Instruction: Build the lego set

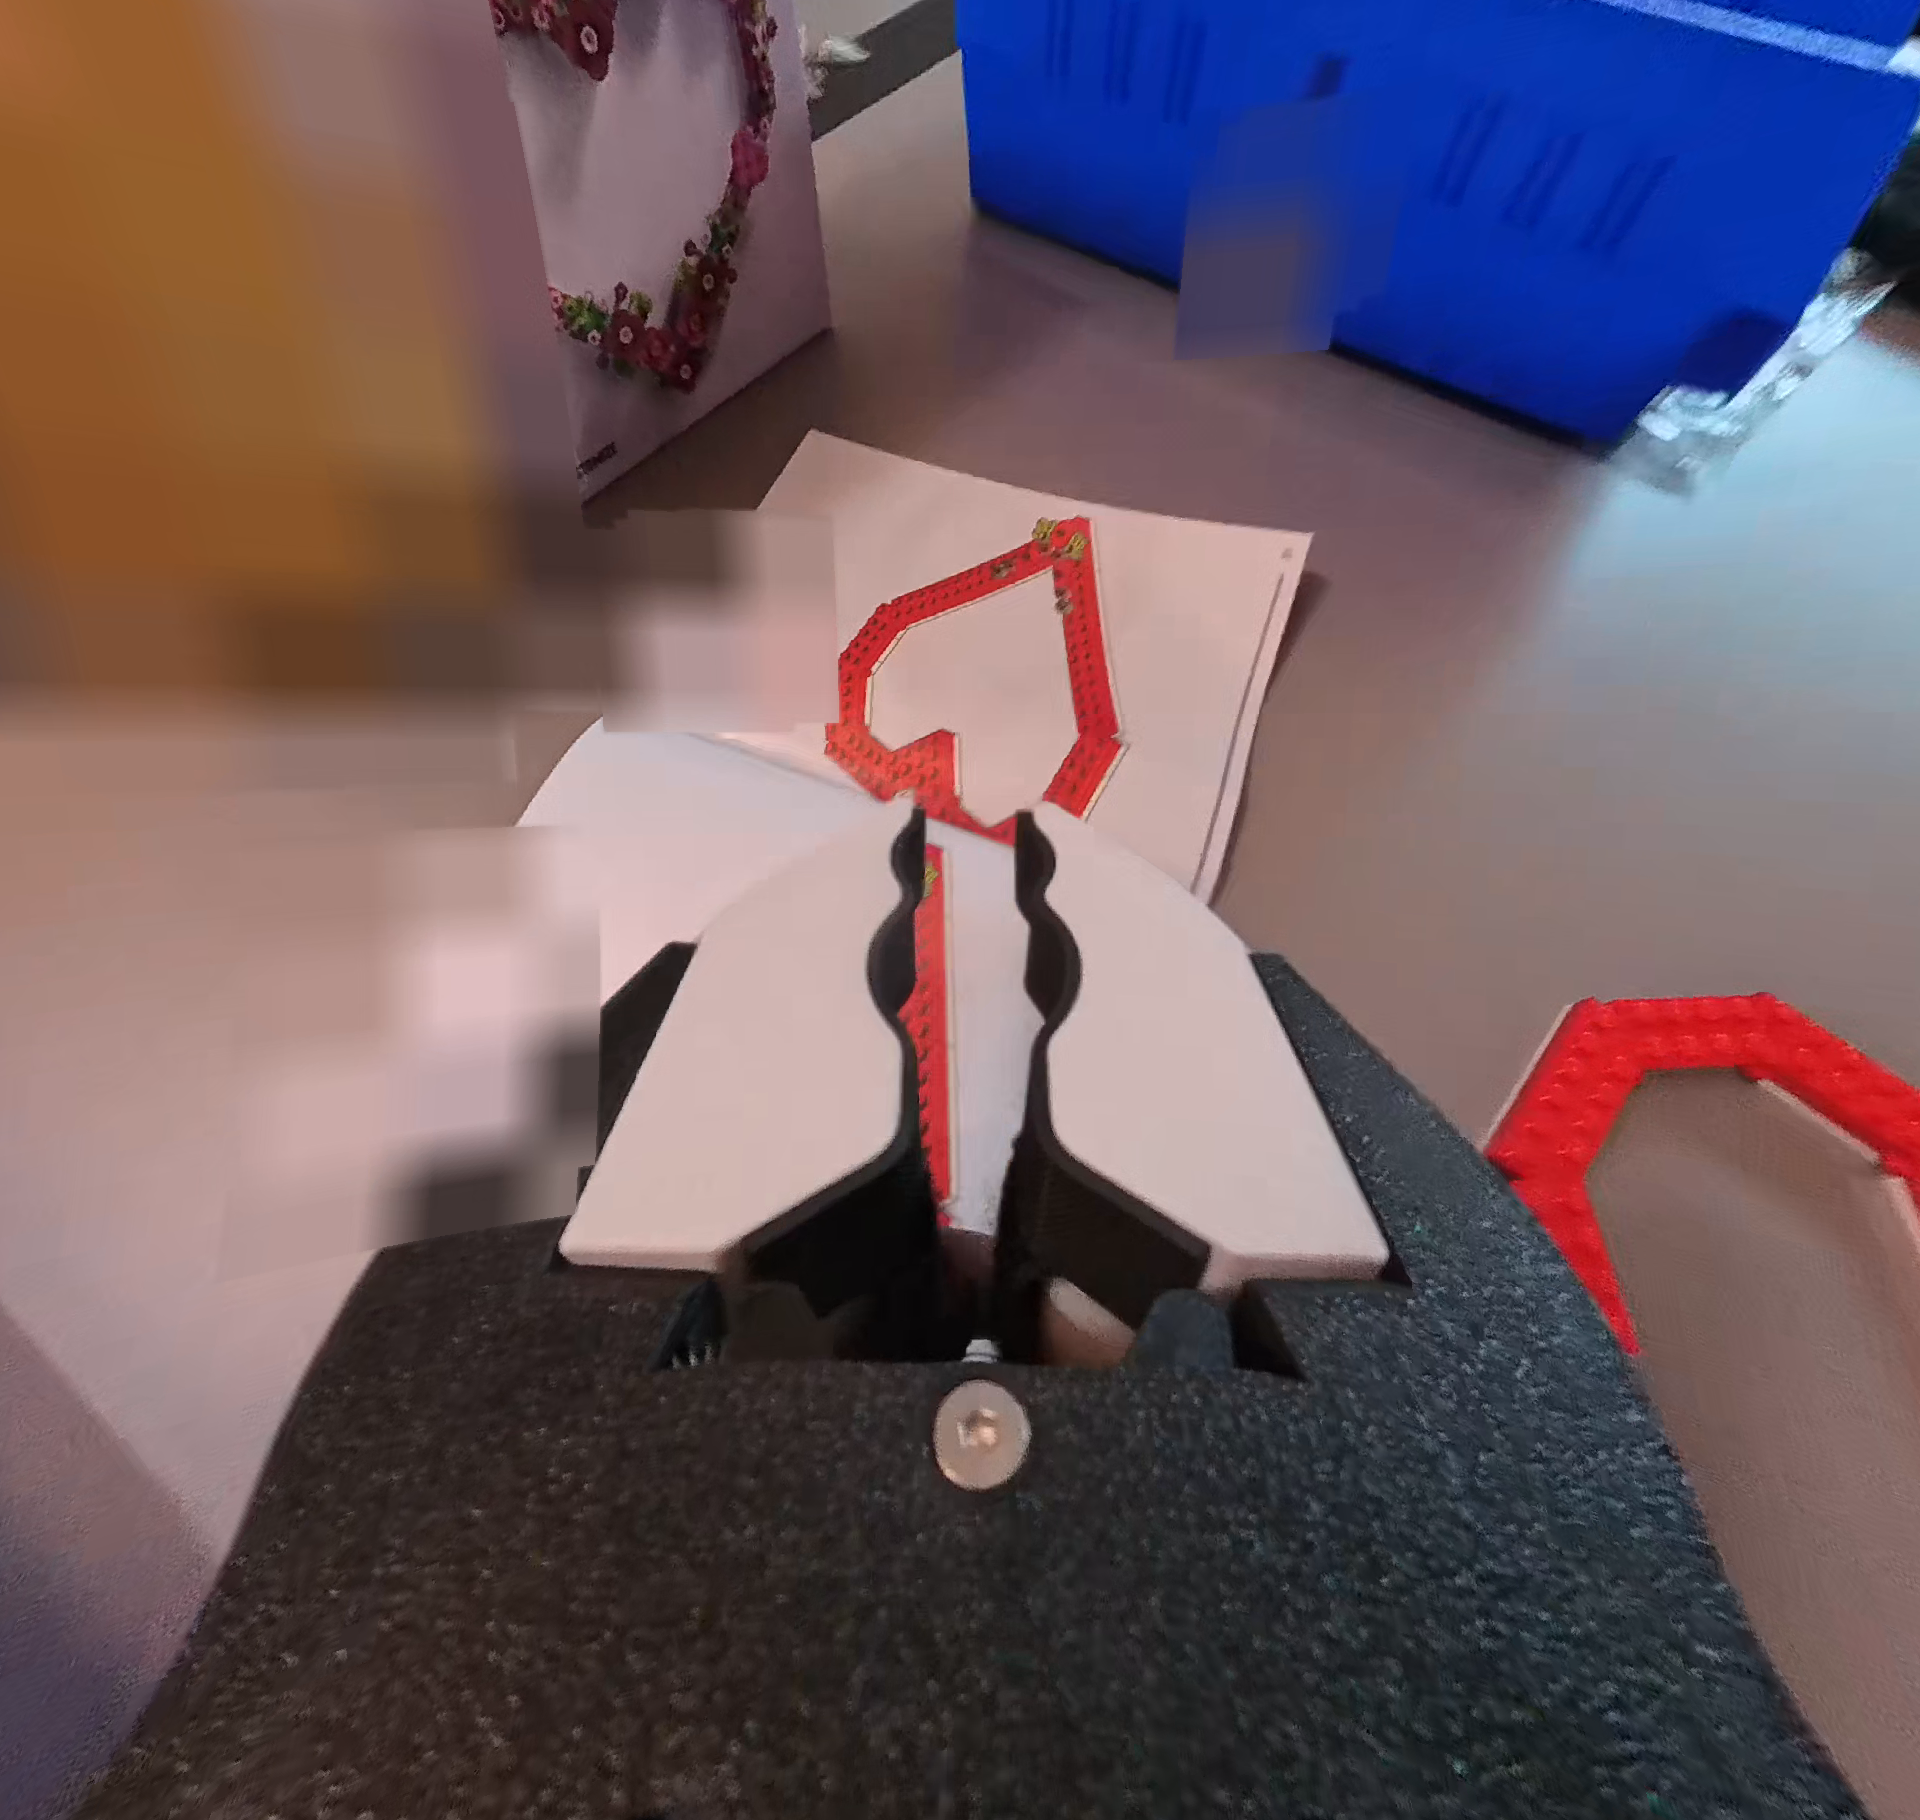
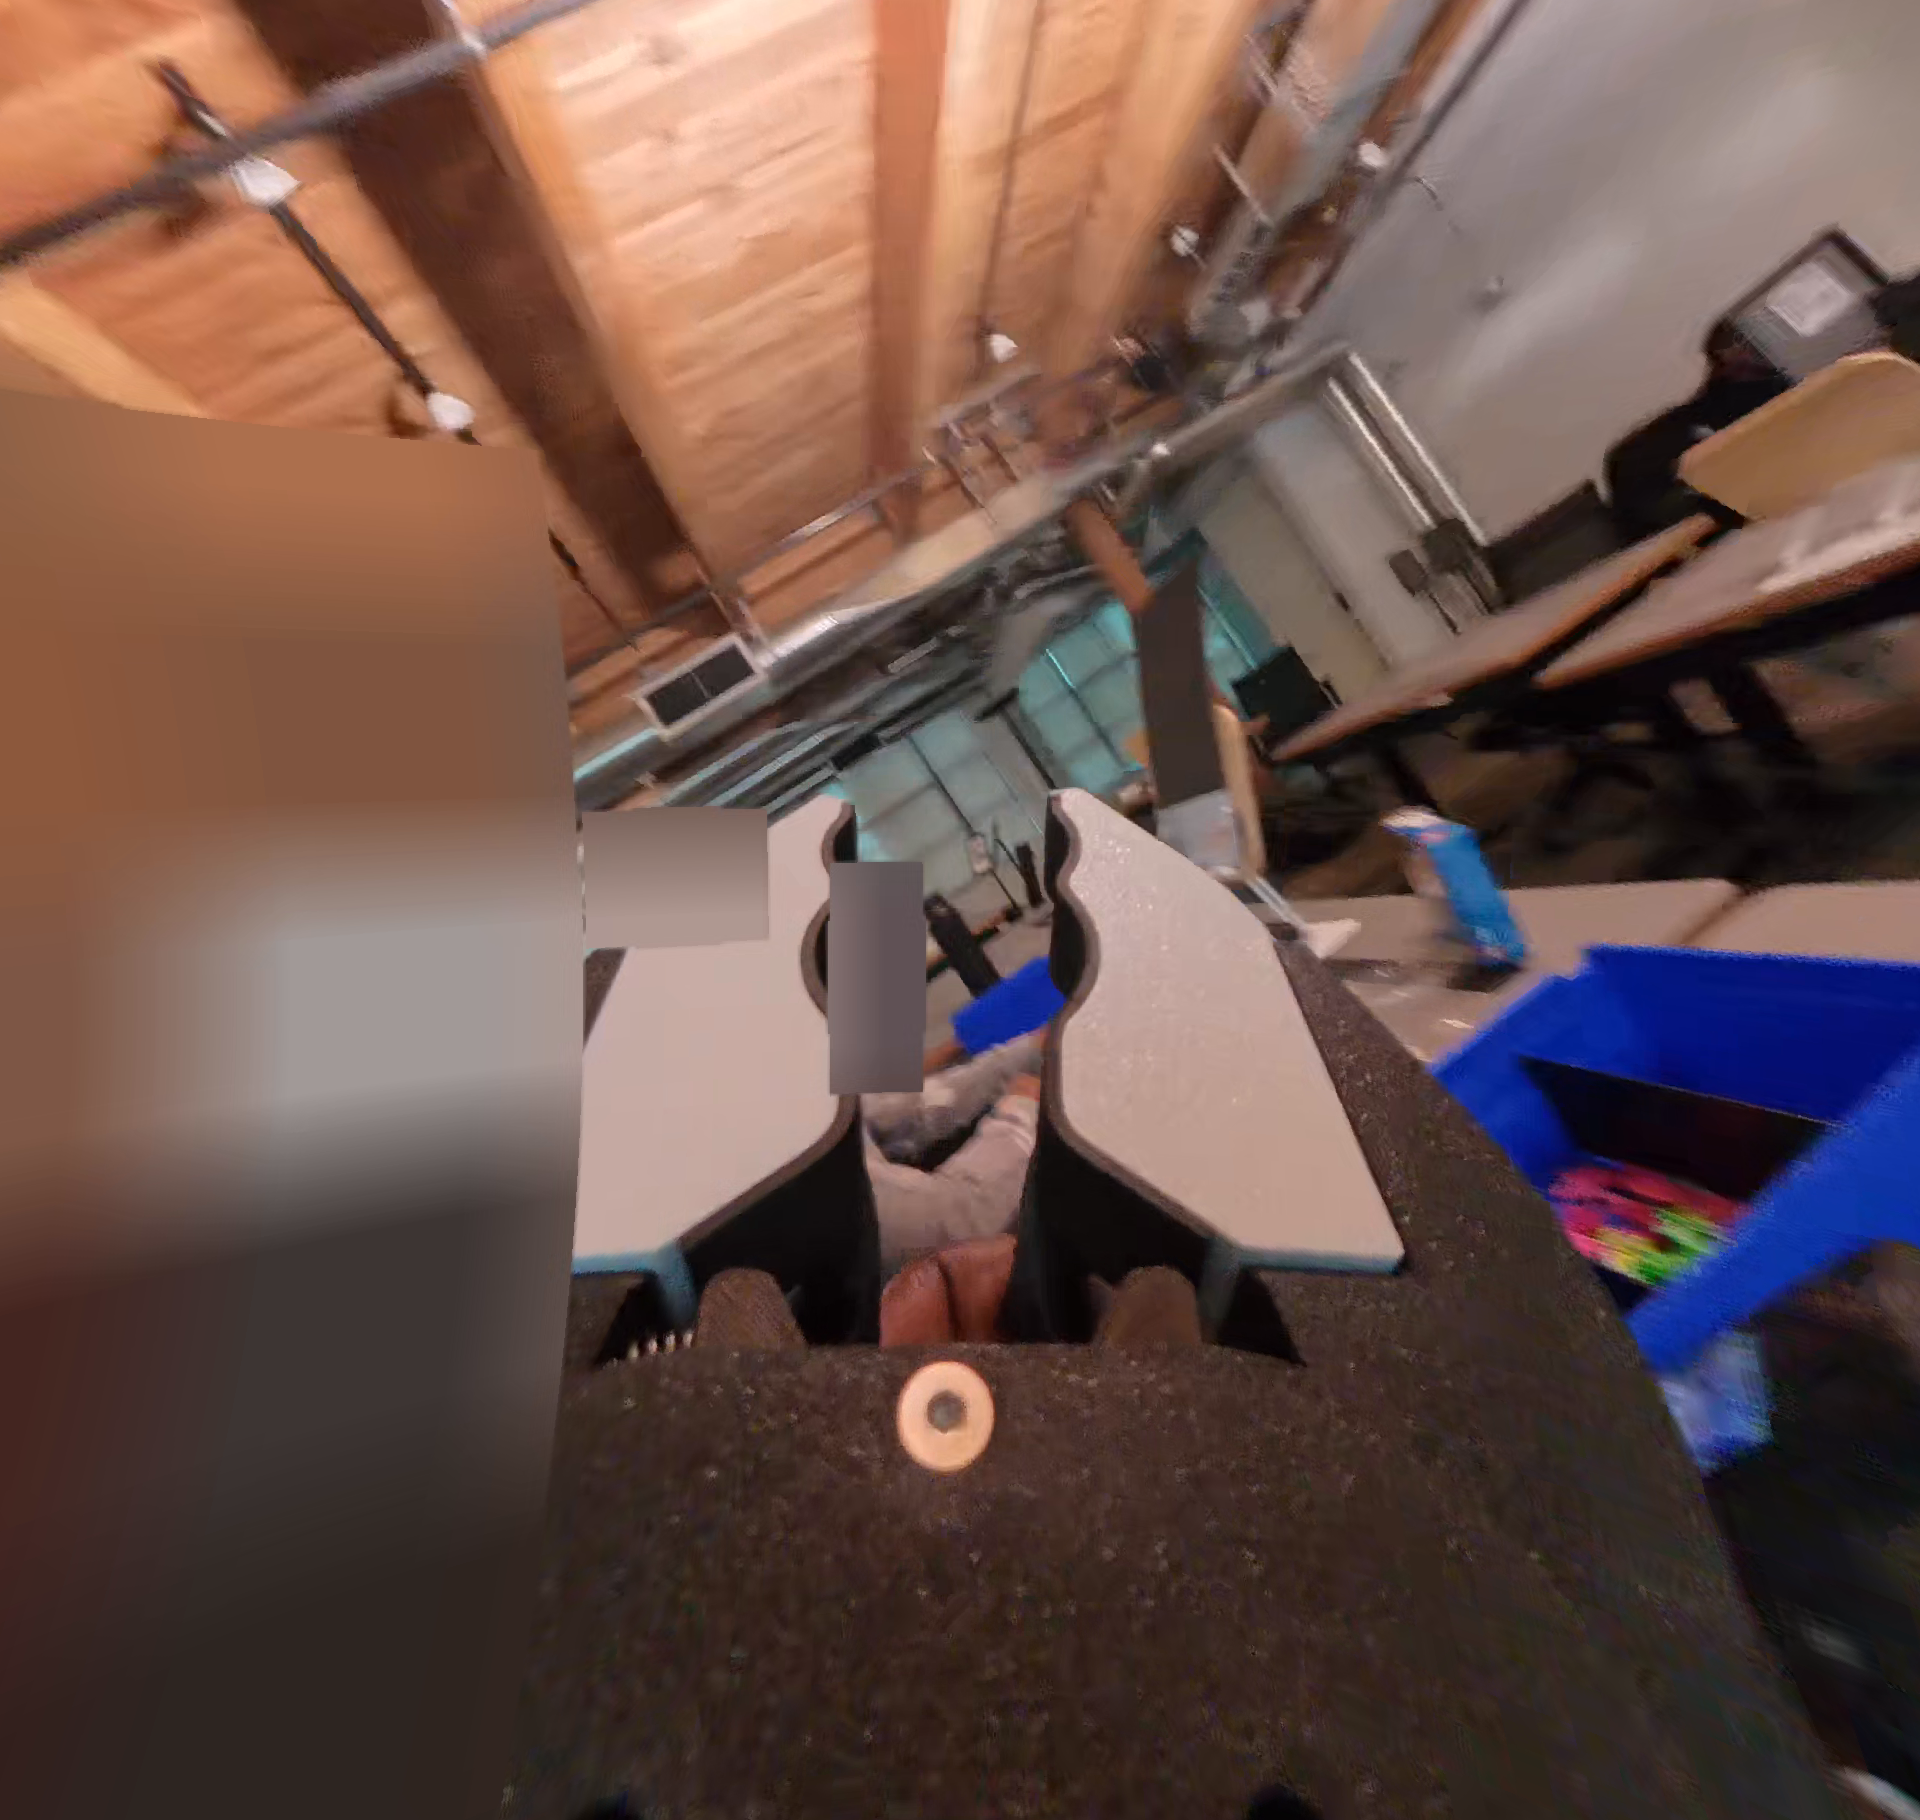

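Hovering over the instruction sheet (image 1: 1091, 627), both tongs empty.
Left tongs (image 1: 971, 820) and right tongs (image 2: 951, 814) gaping slightly; red heart frame (image 1: 1704, 1053) probably light, stiff, thin—gripping best along an edge.

Red heart frame (image 1: 1704, 1095) cut by right edge; bin contents (image 2: 1642, 1235) blurred.

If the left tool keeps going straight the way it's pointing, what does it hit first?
Most likely the open instruction sheet on the table: the left tool points down at its printed red heart outline. How far away it is remains unclear.
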Tool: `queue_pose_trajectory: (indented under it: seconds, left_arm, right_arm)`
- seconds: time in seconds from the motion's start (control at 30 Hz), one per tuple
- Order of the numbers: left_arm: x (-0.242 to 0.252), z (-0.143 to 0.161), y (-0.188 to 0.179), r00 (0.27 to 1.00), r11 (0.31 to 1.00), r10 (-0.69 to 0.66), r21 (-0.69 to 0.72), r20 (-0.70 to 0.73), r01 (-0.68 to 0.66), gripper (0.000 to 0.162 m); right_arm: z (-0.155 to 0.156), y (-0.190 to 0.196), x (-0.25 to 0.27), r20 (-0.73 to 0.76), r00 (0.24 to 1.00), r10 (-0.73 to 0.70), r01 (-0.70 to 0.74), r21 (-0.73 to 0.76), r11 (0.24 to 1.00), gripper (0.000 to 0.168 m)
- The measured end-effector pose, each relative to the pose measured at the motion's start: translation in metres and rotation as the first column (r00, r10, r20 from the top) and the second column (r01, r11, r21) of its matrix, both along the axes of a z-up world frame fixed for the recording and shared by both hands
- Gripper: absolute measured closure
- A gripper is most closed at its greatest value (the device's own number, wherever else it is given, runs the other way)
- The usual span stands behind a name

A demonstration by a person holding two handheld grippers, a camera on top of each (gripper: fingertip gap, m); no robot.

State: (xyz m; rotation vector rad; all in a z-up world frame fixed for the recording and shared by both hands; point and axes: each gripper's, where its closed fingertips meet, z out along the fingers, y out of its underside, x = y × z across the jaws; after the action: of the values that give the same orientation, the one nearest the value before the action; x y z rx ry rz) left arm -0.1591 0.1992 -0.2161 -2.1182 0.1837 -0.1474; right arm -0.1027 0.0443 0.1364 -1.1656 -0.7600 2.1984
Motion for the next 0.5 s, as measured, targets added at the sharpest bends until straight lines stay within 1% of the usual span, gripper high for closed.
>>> queue_pose_trajectory:
  seconds: [0.03, 0.07, 0.13, 0.2, 0.23, 0.27, 0.3, 0.33, 0.37, 0.43, 0.47, 0.5]
  left_arm:
    - [0.003, 0.000, 0.001, 0.999, 1.000, -0.010, 0.004, 0.048, 0.010, 0.146]
    - [0.006, 0.000, 0.001, 0.995, 1.000, -0.026, 0.003, 0.094, 0.026, 0.145]
    - [0.008, 0.000, 0.000, 0.986, 0.999, -0.034, 0.021, 0.162, 0.031, 0.143]
    - [0.004, 0.005, -0.002, 0.984, 1.000, -0.009, 0.022, 0.177, 0.006, 0.141]
    - [0.004, 0.012, -0.003, 0.985, 0.999, -0.012, 0.040, 0.170, 0.006, 0.139]
    - [0.005, 0.022, -0.005, 0.985, 0.998, -0.013, 0.069, 0.169, 0.002, 0.138]
    - [0.010, 0.032, -0.007, 0.983, 0.995, -0.024, 0.101, 0.180, 0.006, 0.137]
    - [0.015, 0.044, -0.010, 0.980, 0.990, -0.041, 0.139, 0.193, 0.014, 0.136]
    - [0.021, 0.054, -0.013, 0.979, 0.982, -0.068, 0.186, 0.191, 0.032, 0.136]
    - [0.027, 0.066, -0.018, 0.986, 0.961, -0.091, 0.273, 0.139, 0.050, 0.136]
    - [0.028, 0.069, -0.020, 0.991, 0.951, -0.092, 0.303, 0.100, 0.057, 0.135]
    - [0.028, 0.070, -0.022, 0.994, 0.945, -0.088, 0.321, 0.062, 0.064, 0.135]
  right_arm:
    - [-0.016, 0.014, -0.013, 0.025, 1.000, 0.012, -0.013, 0.034, 0.999, 0.131]
    - [-0.036, 0.022, -0.022, 0.048, 0.997, 0.058, -0.062, 0.094, 0.994, 0.130]
    - [-0.086, 0.040, -0.031, 0.130, 0.986, 0.106, -0.130, 0.186, 0.974, 0.124]
    - [-0.142, 0.062, -0.036, 0.249, 0.968, 0.029, -0.113, 0.331, 0.937, 0.114]
    - [-0.164, 0.069, -0.034, 0.302, 0.953, -0.003, -0.125, 0.404, 0.906, 0.110]
    - [-0.181, 0.072, -0.029, 0.345, 0.938, -0.027, -0.148, 0.470, 0.870, 0.105]
    - [-0.194, 0.075, -0.022, 0.374, 0.926, -0.058, -0.165, 0.534, 0.829, 0.096]
    - [-0.205, 0.081, -0.012, 0.394, 0.912, -0.112, -0.165, 0.603, 0.781, 0.082]
    - [-0.214, 0.093, -0.002, 0.402, 0.894, -0.198, -0.140, 0.671, 0.728, 0.074]
    - [-0.233, 0.135, 0.027, 0.369, 0.826, -0.426, -0.036, 0.789, 0.614, 0.074]
    - [-0.242, 0.161, 0.047, 0.352, 0.766, -0.539, 0.020, 0.824, 0.566, 0.076]
    - [-0.253, 0.190, 0.069, 0.352, 0.680, -0.644, 0.055, 0.850, 0.523, 0.081]
